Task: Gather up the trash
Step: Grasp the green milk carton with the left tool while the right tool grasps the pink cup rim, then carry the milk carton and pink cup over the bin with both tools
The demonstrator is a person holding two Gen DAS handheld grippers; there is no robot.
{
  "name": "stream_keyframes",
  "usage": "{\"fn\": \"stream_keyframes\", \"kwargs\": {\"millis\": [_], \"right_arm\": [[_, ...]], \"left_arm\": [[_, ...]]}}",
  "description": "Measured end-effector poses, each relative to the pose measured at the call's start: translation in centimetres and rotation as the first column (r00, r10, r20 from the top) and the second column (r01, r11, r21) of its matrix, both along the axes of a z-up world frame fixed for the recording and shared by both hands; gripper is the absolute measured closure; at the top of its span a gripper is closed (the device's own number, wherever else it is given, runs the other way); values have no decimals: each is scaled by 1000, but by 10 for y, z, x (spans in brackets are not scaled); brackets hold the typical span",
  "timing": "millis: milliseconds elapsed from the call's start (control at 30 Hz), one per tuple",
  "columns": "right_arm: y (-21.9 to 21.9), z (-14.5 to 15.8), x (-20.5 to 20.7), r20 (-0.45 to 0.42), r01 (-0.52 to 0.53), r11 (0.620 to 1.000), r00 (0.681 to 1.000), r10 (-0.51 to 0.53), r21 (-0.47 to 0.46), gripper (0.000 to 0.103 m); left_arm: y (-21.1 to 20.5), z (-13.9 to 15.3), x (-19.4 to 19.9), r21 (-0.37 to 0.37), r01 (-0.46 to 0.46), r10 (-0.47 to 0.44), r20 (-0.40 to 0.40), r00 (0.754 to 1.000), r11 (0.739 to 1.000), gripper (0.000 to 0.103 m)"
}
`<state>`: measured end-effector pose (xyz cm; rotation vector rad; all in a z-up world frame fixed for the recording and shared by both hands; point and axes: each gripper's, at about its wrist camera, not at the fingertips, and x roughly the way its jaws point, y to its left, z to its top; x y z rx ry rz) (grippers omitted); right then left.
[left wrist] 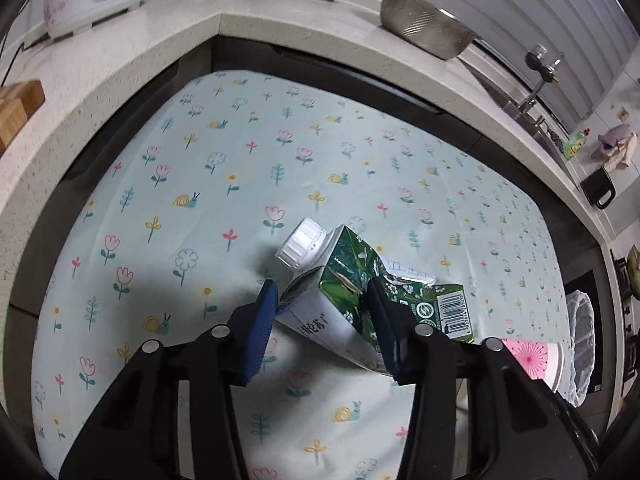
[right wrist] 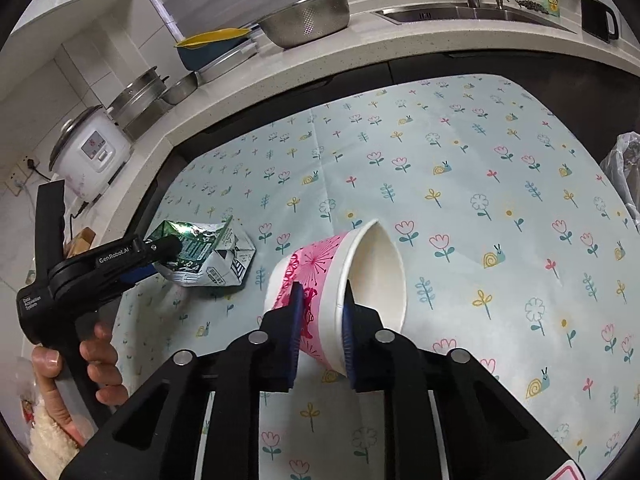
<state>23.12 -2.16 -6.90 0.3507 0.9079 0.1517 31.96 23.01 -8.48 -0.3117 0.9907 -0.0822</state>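
A crushed green and white milk carton (left wrist: 340, 272) with a white screw cap lies on the flowered tablecloth (left wrist: 240, 160). My left gripper (left wrist: 322, 292) is shut on it, one blue pad on each side. In the right wrist view the same carton (right wrist: 216, 256) sits at the left with the left gripper (right wrist: 168, 256) on it. A pink and white paper cup (right wrist: 316, 260) lies on its side with its mouth to the right. My right gripper (right wrist: 322, 296) is shut on the cup's wall near the rim. The cup (left wrist: 532, 360) also shows at the left wrist view's right edge.
A bin lined with a clear plastic bag (right wrist: 624, 168) stands past the table's right edge. Behind the table runs a stone counter (right wrist: 360, 56) with a steel colander (right wrist: 308, 20), a rice cooker (right wrist: 92, 152) and a sink. A person's hand (right wrist: 96, 360) holds the left gripper's handle.
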Motion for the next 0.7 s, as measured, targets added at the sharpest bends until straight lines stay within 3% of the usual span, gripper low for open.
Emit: {"fn": "stream_keyframes", "kwargs": {"millis": [33, 367, 500, 700], "right_arm": [[-1, 5, -2, 10, 4, 1000, 1000, -4, -4, 100], [-29, 46, -26, 94, 77, 997, 993, -75, -22, 100], [-46, 63, -39, 127, 108, 994, 986, -104, -23, 100], [-76, 83, -57, 167, 156, 987, 974, -150, -25, 100]], "left_arm": [[-4, 5, -2, 1, 7, -7, 9, 1000, 1000, 59], [-62, 57, -34, 36, 123, -126, 114, 985, 992, 62], [-87, 73, -45, 39, 172, -175, 134, 975, 984, 70], [-126, 91, -62, 46, 235, -239, 169, 956, 971, 72]]}}
